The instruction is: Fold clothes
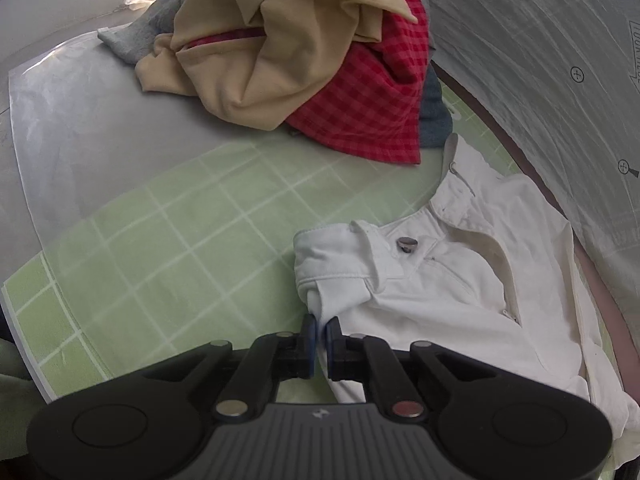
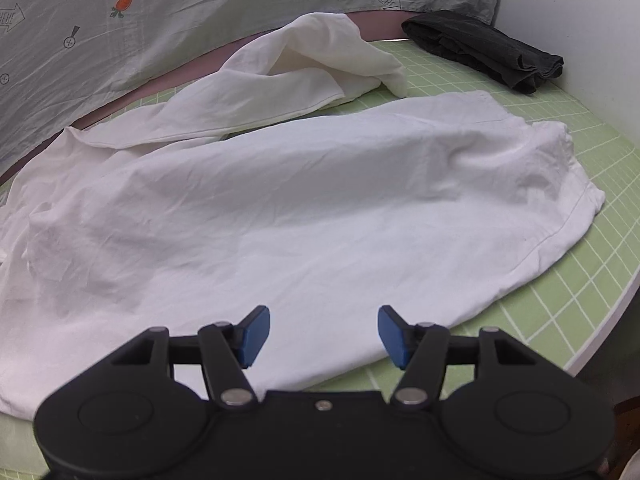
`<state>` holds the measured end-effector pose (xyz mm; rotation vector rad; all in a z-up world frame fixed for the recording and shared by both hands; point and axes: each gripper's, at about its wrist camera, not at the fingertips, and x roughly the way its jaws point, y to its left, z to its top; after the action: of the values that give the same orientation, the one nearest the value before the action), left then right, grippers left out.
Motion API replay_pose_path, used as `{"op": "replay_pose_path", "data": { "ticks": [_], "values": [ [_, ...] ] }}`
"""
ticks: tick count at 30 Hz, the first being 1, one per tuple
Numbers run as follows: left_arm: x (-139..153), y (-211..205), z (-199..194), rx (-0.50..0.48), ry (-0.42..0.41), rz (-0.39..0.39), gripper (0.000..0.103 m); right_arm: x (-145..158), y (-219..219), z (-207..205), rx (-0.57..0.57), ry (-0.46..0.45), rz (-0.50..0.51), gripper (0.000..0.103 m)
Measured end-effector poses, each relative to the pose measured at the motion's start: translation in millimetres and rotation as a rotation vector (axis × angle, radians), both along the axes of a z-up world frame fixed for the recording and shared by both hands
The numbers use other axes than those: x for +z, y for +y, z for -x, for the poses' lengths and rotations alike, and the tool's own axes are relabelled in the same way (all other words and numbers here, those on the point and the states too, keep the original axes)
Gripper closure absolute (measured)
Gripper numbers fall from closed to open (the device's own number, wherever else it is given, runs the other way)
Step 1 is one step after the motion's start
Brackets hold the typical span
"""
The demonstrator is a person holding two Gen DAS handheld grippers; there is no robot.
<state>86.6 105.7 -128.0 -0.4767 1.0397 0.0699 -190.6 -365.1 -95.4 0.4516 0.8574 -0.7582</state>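
White trousers (image 1: 440,280) lie on the green grid mat (image 1: 180,248), waistband and metal button toward the left wrist view's middle. My left gripper (image 1: 322,334) is shut on the near corner of the waistband, white cloth pinched between its blue pads. In the right wrist view the trousers' legs (image 2: 300,208) spread wide over the mat (image 2: 580,280), one leg bunched toward the back. My right gripper (image 2: 322,334) hovers open just above the near leg, with nothing between its fingers.
A heap of unfolded clothes (image 1: 304,52), beige, red-checked and grey, sits at the mat's far side. A folded dark garment (image 2: 484,50) lies at the back right. A grey printed sheet (image 2: 120,20) hangs behind. The table's edge (image 2: 608,320) curves at right.
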Motion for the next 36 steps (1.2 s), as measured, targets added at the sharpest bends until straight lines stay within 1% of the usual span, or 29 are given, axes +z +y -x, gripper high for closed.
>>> {"op": "replay_pose_path", "data": {
  "ticks": [2, 3, 4, 5, 6, 7, 8, 9, 10, 12, 15, 17, 19, 22, 26, 30, 31, 33, 36],
  "values": [
    [3, -2, 0, -0.021, -0.024, -0.080, 0.096, -2, 5, 0, 0.014, 0.008, -0.005, 0.042],
    [4, -2, 1, -0.024, -0.029, -0.101, 0.096, -2, 6, 0, 0.020, 0.014, -0.003, 0.042],
    [5, 0, 1, -0.019, -0.030, -0.105, 0.096, -1, 6, 0, 0.024, 0.017, -0.001, 0.042],
    [4, 3, 1, -0.002, -0.021, -0.090, 0.096, 0, 5, 1, 0.026, 0.015, 0.002, 0.042],
    [4, 5, 1, 0.008, -0.012, -0.084, 0.093, 2, 3, 2, 0.027, 0.011, 0.006, 0.042],
    [7, 3, 2, 0.008, -0.008, -0.094, 0.092, 4, -1, 3, 0.024, 0.005, 0.009, 0.042],
    [10, -1, 4, 0.000, -0.016, -0.122, 0.088, 5, -5, 5, 0.017, 0.000, 0.010, 0.042],
    [17, -9, 8, -0.018, -0.040, -0.175, 0.085, 5, -10, 7, 0.010, -0.004, 0.010, 0.042],
    [23, -16, 12, -0.023, -0.062, -0.207, 0.085, 5, -16, 9, 0.000, -0.006, 0.008, 0.042],
    [33, -25, 20, -0.011, -0.092, -0.231, 0.078, 4, -28, 14, -0.015, -0.009, 0.008, 0.042],
    [41, -33, 32, 0.056, -0.105, -0.180, 0.076, 3, -50, 19, -0.019, -0.015, 0.012, 0.042],
    [45, -44, 39, 0.088, -0.114, -0.165, 0.073, 2, -65, 23, -0.017, -0.019, 0.017, 0.042],
    [48, -62, 48, 0.109, -0.134, -0.178, 0.073, 3, -87, 24, -0.002, -0.026, 0.022, 0.042],
    [54, -97, 64, 0.126, -0.141, -0.188, 0.072, 7, -121, 26, 0.021, -0.038, 0.027, 0.042],
    [55, -152, 80, 0.126, -0.147, -0.195, 0.068, 10, -170, 21, 0.059, -0.063, 0.034, 0.042],
    [50, -198, 85, 0.117, -0.128, -0.183, 0.068, 15, -214, 5, 0.091, -0.109, 0.011, 0.049],
    [50, -208, 84, 0.112, -0.123, -0.185, 0.068, 16, -222, 0, 0.096, -0.121, 0.005, 0.049],
    [48, -226, 79, 0.091, -0.113, -0.191, 0.068, 17, -237, -14, 0.106, -0.133, -0.007, 0.054],
    [48, -247, 61, 0.035, -0.109, -0.210, 0.067, 9, -252, -39, 0.113, -0.142, -0.038, 0.059]
  ]
}}
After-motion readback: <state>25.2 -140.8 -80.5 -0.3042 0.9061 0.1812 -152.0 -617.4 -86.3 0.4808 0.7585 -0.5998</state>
